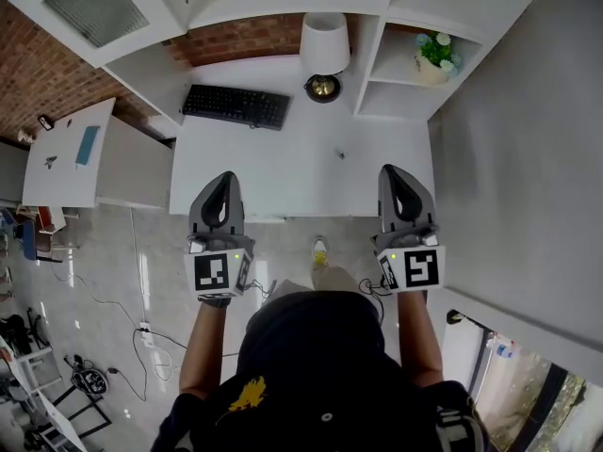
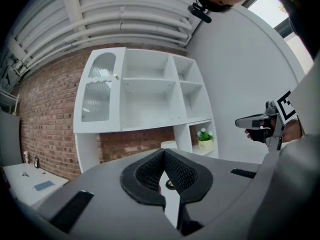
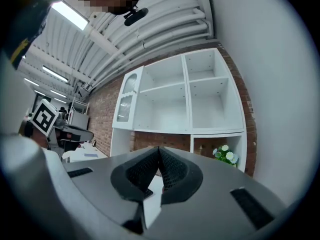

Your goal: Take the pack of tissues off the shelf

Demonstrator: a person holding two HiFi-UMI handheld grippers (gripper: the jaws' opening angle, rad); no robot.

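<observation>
I see no pack of tissues in any view. The white shelf unit [image 2: 150,99] [image 3: 190,104] stands over a white desk [image 1: 283,182], and its open compartments look bare apart from a small flower pot [image 1: 435,56] [image 3: 223,155] at the lower right. My left gripper [image 1: 224,179] [image 2: 163,150] hovers over the desk's front edge, jaws shut with nothing between them. My right gripper [image 1: 392,172] [image 3: 158,148] is level with it to the right, also shut and holding nothing. Both point toward the shelves from a distance.
On the desk lie a black keyboard [image 1: 236,106] and a lamp with a white shade [image 1: 325,50]. A low white side table [image 1: 66,158] at the left carries a flat blue object [image 1: 87,145]. A grey wall [image 1: 528,158] closes off the right side.
</observation>
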